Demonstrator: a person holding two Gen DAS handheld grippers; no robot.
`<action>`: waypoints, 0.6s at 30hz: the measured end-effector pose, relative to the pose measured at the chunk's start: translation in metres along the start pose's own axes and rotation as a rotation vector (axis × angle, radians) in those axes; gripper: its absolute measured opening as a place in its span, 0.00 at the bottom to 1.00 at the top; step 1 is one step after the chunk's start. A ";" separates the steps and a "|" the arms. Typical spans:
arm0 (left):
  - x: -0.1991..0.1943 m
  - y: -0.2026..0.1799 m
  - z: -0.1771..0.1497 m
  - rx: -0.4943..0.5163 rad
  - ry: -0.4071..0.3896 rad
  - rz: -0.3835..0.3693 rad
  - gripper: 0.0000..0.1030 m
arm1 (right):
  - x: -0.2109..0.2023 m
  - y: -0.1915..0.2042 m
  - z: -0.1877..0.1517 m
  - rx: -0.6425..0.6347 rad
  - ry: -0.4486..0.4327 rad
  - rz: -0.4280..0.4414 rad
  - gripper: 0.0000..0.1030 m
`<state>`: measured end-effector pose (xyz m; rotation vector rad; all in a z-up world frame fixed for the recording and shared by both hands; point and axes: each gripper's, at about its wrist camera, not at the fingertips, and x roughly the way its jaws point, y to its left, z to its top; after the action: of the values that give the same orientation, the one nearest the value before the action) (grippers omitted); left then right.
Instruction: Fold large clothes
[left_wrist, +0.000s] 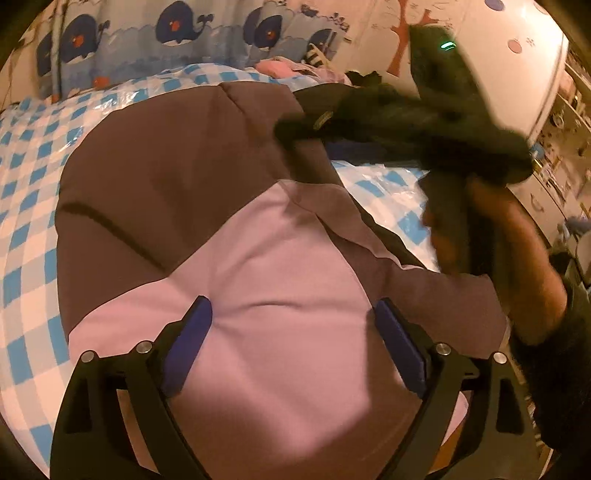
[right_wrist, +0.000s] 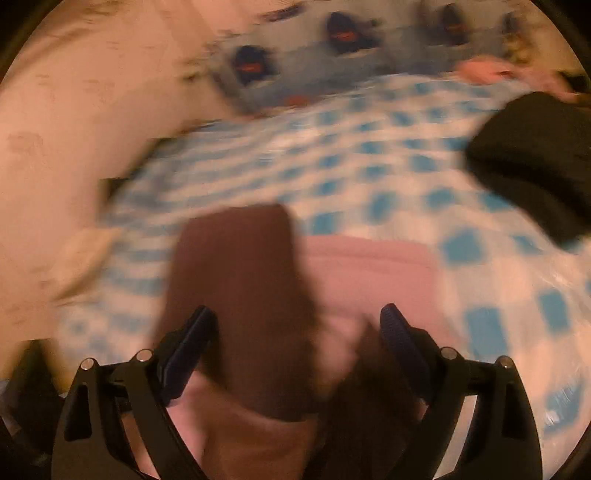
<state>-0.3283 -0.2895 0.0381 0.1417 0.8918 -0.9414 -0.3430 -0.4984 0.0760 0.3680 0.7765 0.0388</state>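
Note:
A large pink and brown garment (left_wrist: 258, 258) lies on the blue-and-white checked bed (left_wrist: 33, 192). My left gripper (left_wrist: 293, 314) is open just above the pink part, fingers spread and empty. My right gripper (left_wrist: 295, 129) shows in the left wrist view, blurred, over the brown part's far right edge; there I cannot tell whether it holds cloth. In the right wrist view, which is motion-blurred, my right gripper (right_wrist: 299, 321) has its fingers wide apart over the brown and pink cloth (right_wrist: 240, 277).
A whale-print cushion (left_wrist: 166, 40) stands along the bed's far edge. A dark folded item (right_wrist: 535, 158) lies on the bed to the right. Pink clothes (left_wrist: 280, 68) lie at the far side. A white cabinet (left_wrist: 517, 55) stands at the right.

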 end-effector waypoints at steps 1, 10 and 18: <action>0.003 -0.002 0.004 0.007 0.001 -0.005 0.86 | 0.010 -0.007 -0.012 0.035 -0.004 -0.013 0.86; -0.014 0.016 0.018 -0.125 -0.056 -0.198 0.87 | 0.037 -0.065 -0.077 0.221 -0.100 0.096 0.88; 0.020 0.014 0.006 -0.070 0.041 -0.110 0.90 | -0.044 -0.029 -0.017 0.232 0.024 0.145 0.89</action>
<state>-0.3087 -0.2966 0.0245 0.0524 0.9769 -1.0106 -0.3886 -0.5275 0.0849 0.6448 0.7795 0.0893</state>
